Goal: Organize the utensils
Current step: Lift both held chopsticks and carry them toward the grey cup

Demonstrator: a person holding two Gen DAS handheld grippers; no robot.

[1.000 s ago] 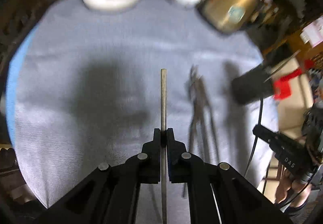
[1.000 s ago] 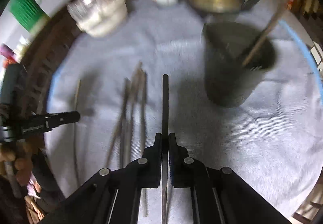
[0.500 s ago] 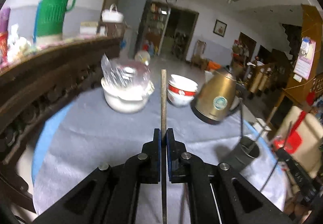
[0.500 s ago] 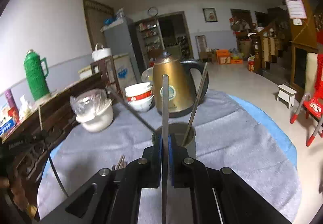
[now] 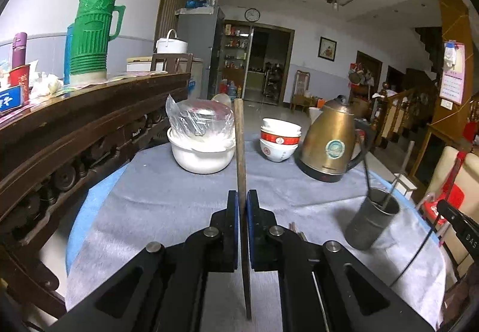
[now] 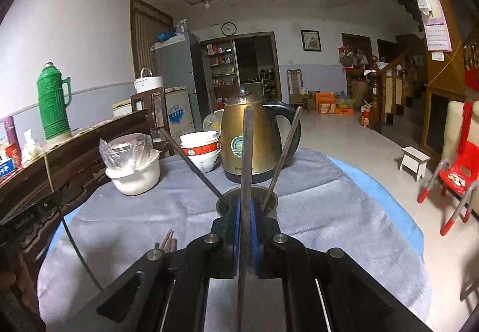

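Observation:
My left gripper (image 5: 242, 200) is shut on a brown chopstick (image 5: 239, 146) that points up and away, above the grey cloth. My right gripper (image 6: 245, 206) is shut on another chopstick (image 6: 248, 152), held just in front of the dark metal holder cup (image 6: 269, 197). Two chopsticks (image 6: 286, 149) stand in that cup. The cup also shows in the left wrist view (image 5: 371, 221), at the right, with sticks in it. A few loose chopsticks (image 6: 168, 240) lie on the cloth left of my right gripper.
On the round table's grey cloth (image 5: 167, 197) stand a white pot with a plastic-wrapped lid (image 5: 202, 140), stacked bowls (image 5: 278, 137) and a brass kettle (image 5: 330, 143). A dark wooden sideboard (image 5: 60, 134) with a green thermos (image 5: 91, 38) is on the left. A red chair (image 6: 461, 170) stands right.
Both grippers tilted up from looking down at the table to level with the room. Each still holds its chopstick. The right gripper has come closer to the holder cup.

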